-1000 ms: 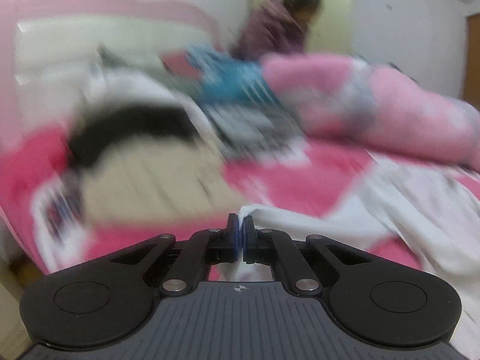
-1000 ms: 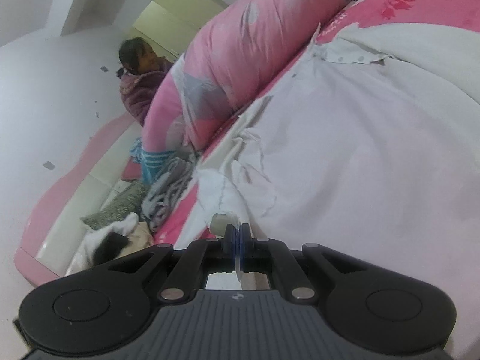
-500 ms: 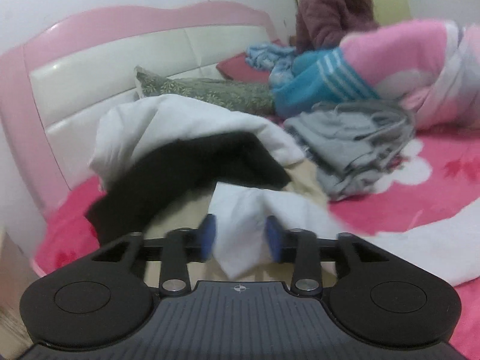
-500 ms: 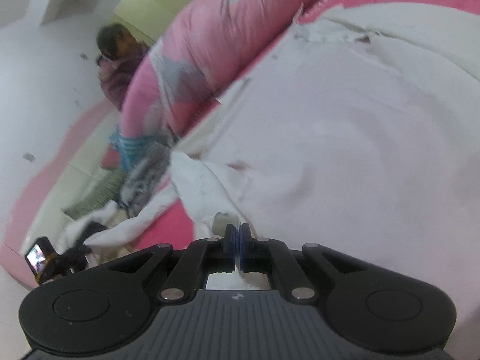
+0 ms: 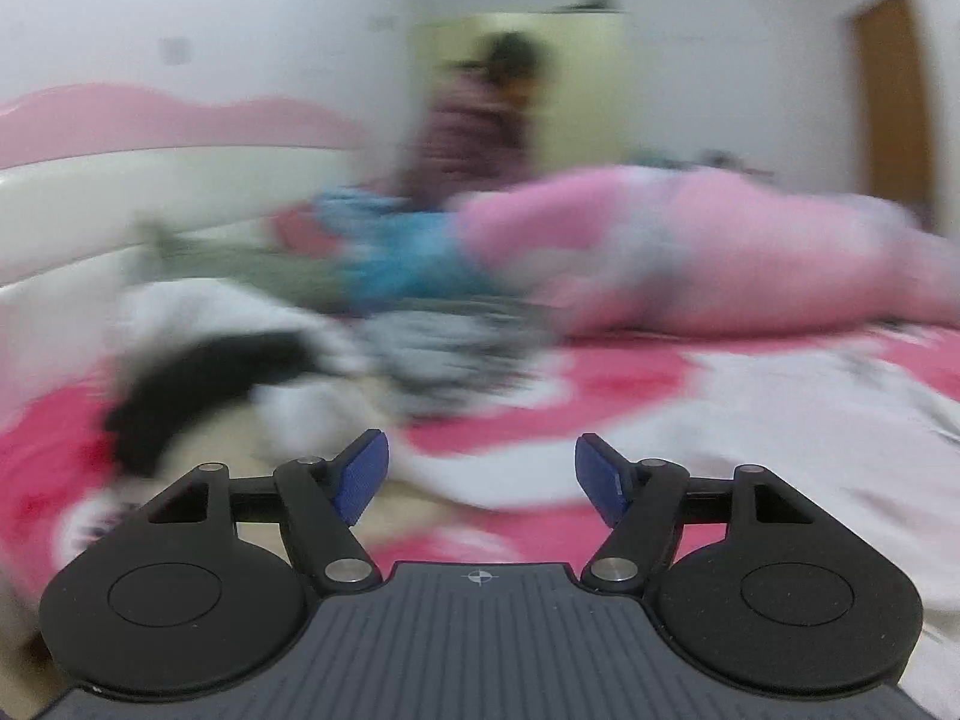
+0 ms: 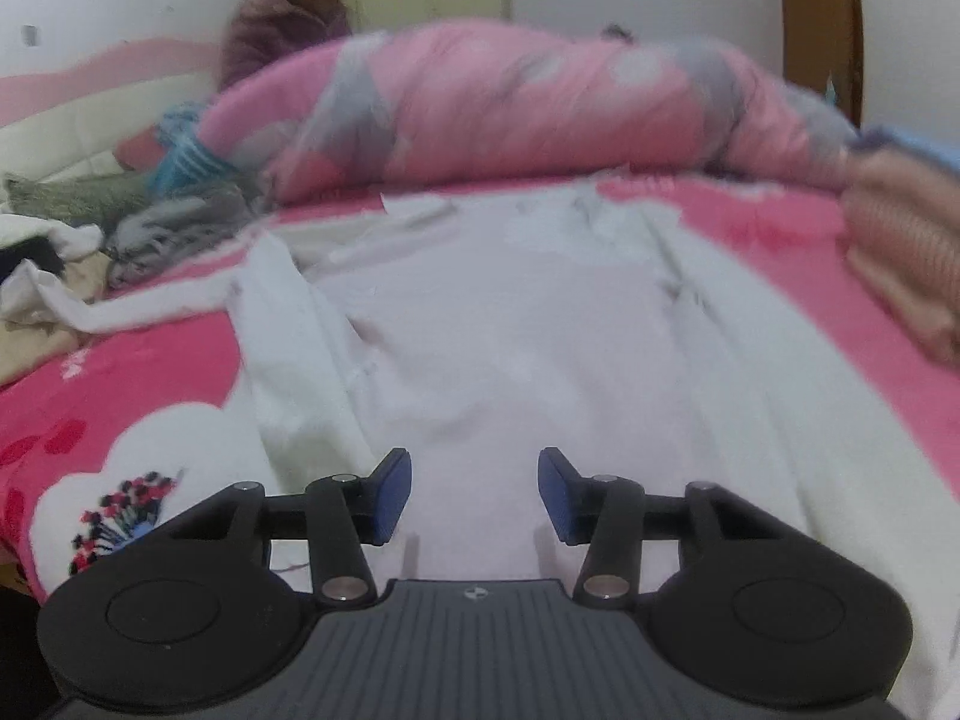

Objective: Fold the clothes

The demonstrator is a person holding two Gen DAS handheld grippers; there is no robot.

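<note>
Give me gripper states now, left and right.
Left gripper: open, holding nothing.
Right gripper: open, empty, over the white garment.

We see a white garment [image 6: 540, 324] at frame centre on a pink bedsheet [image 6: 120, 372] with white flowers; upper frame, a pink-and-grey quilt [image 6: 510, 102].

White garment [image 6: 528, 324] lies flat and reachable, pink quilt [image 6: 510, 102] behind, clothes pile [image 6: 54, 252] left
</note>
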